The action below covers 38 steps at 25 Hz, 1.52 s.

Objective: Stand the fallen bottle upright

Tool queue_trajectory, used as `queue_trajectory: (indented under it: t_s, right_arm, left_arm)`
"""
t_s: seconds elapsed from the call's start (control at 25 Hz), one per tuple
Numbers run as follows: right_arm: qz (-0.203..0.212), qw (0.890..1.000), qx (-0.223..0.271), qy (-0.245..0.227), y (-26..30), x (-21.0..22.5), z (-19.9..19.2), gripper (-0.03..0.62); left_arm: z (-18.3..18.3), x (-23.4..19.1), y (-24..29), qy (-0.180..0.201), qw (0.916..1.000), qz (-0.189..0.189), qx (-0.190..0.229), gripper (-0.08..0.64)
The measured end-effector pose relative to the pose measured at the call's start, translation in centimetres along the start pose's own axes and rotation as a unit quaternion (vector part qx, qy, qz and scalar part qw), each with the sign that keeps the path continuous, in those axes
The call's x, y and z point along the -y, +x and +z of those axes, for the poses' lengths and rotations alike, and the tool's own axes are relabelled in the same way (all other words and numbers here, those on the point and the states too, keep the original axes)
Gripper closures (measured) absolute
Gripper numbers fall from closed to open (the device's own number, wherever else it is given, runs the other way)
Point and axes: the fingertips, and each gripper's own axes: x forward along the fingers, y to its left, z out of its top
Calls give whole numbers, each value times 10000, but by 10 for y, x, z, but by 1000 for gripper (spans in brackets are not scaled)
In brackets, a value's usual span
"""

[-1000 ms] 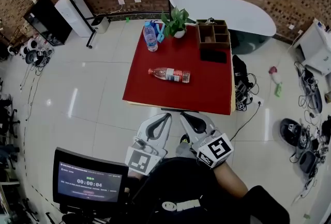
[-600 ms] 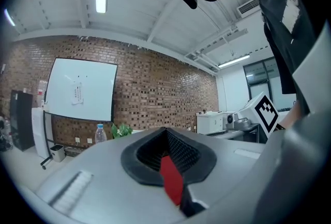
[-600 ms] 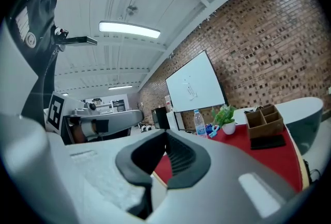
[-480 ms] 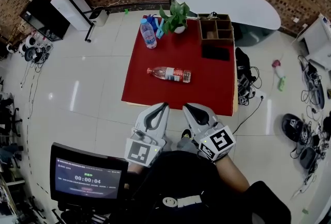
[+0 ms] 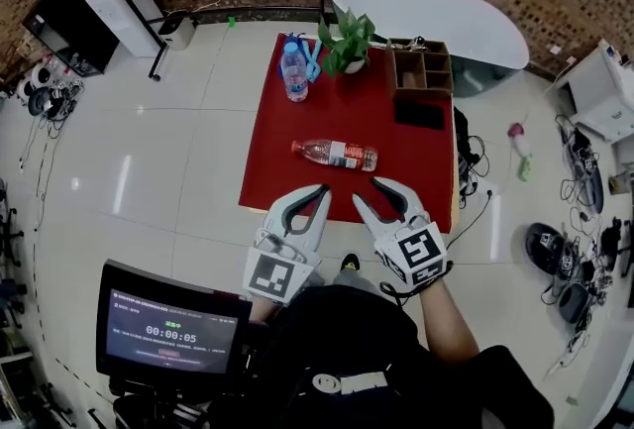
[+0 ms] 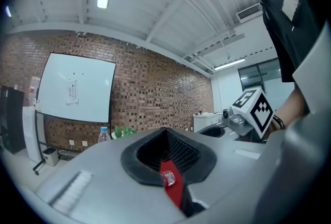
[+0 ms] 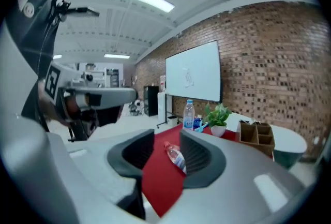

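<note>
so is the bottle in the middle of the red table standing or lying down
Lying down. The bottle rests lengthwise on the red table, unlike the other bottle standing upright near the far edge.

The left gripper [image 5: 319, 191] has a smooth, matt grey plastic shell and black ribbed pads [image 6: 178, 149]. Just ahead of it, the fallen bottle [image 5: 335, 154] is clear, glossy plastic. It lies on a matt red tabletop [image 5: 287, 135]. Farther ahead is a wooden organiser [image 5: 421, 70]. The tile floor [image 5: 178, 169] to the gripper's left is glossy.
</note>
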Motion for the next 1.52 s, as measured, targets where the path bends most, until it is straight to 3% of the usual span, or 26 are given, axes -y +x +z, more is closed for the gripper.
queue_trajectory:
  t_s: [0.04, 0.12, 0.2, 0.28, 0.4, 0.48, 0.52, 0.6, 0.64, 0.68, 0.72, 0.76, 0.88, 1.0, 1.04, 1.12, 1.24, 1.52]
  right_arm:
    - [132, 9982, -352, -459, 17, 1, -5, 396]
    - [417, 9805, -1189, -1510, 57, 3, -20, 336]
    - [690, 9460, -1961, -2486, 102, 8, -36, 322]
    - [1015, 9063, -2597, -3176, 150, 11, -59, 318]
    - [1500, 8410, -3470, -3871, 213, 5, -107, 316]
    - [1678, 7959, -4041, -4185, 237, 1, -142, 316]
    - [1692, 7784, -4289, -4261, 243, 0, -156, 316]
    - [1574, 7585, -4633, -4304, 249, -2, -164, 308]
    - [1522, 7557, -4697, -4303, 250, -4, -160, 308]
    - [1514, 7593, -4654, -4288, 251, -7, -155, 308]
    - [1538, 7705, -4508, -4236, 252, -11, -149, 308]
    - [1548, 7884, -4288, -4129, 252, -14, -141, 308]
    - [1248, 8584, -3506, -3530, 237, -7, -97, 308]
    - [771, 9324, -2480, -2513, 198, 13, -39, 309]
    - [618, 9525, -2099, -2117, 183, 21, -23, 309]
    - [307, 9788, -1407, -1455, 156, 45, -2, 316]
    - [-56, 9942, -754, -761, 124, 78, 3, 320]
    - [-346, 9952, -842, -350, 110, 95, -41, 321]
  left_arm:
    - [0, -8, -2, -13, 10000, 44, 13, 560]
    - [1, -25, -8, -49, 9999, 136, 20, 560]
    - [0, -38, -14, -64, 9997, 246, 7, 560]
    - [-2, -48, -21, -88, 9991, 404, 1, 560]
    - [-6, -62, -35, -132, 9977, 661, -19, 560]
    - [-7, -71, -46, -170, 9966, 801, -61, 560]
    - [-8, -75, -52, -197, 9960, 864, -88, 560]
    - [-7, -83, -60, -225, 9950, 968, -108, 560]
    - [-4, -88, -64, -191, 9947, 1006, -69, 560]
    - [-1, -91, -67, -137, 9945, 1037, -16, 560]
    - [1, -94, -70, -96, 9943, 1058, 19, 560]
    - [3, -95, -72, -82, 9943, 1061, 32, 560]
    - [8, -91, -68, -71, 9958, 912, 71, 560]
    - [13, -82, -53, -102, 9978, 637, 120, 560]
    - [13, -78, -47, -127, 9983, 554, 109, 560]
    - [11, -72, -32, -158, 9990, 418, 48, 560]
    - [7, -60, -6, -139, 9996, 223, -38, 560]
    - [7, -36, 20, -25, 10000, -13, -33, 560]
